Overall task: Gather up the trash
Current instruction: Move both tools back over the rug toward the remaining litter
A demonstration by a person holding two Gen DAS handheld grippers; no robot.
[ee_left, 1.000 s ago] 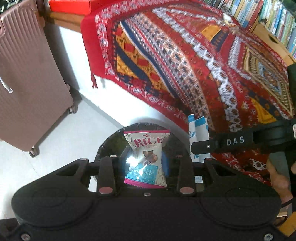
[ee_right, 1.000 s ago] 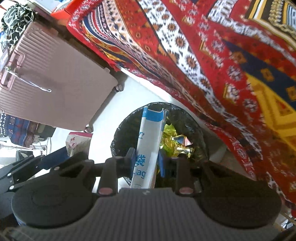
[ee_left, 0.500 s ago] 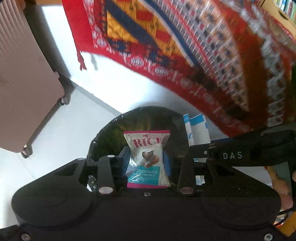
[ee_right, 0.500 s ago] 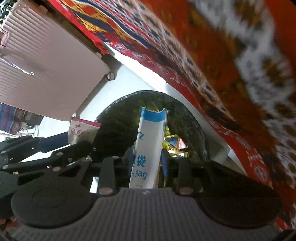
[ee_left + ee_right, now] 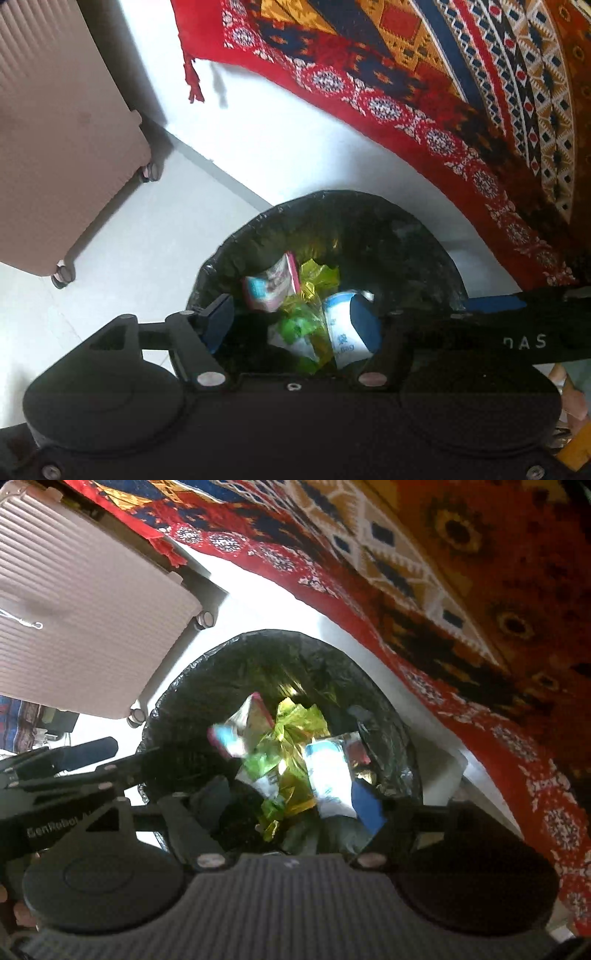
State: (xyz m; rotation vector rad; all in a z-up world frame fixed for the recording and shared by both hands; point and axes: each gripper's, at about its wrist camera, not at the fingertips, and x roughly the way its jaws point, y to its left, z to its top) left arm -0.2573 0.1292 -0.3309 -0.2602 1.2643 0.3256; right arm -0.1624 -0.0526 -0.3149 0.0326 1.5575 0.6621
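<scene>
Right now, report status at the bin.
Left gripper and right gripper opening, nothing between jaws. Snack packet and white-blue bag inside bin. Nothing obstructing.

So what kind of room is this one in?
Probably a lived-in room at home, perhaps a bedroom: a pink suitcase stands on the pale floor, a red patterned cloth drapes over furniture, and a lined trash bin sits beside it.

A home room — a pink suitcase (image 5: 55, 147) on the tiled floor (image 5: 122, 258), a patterned red cloth (image 5: 443, 74), a lined waste bin (image 5: 369, 221).
</scene>
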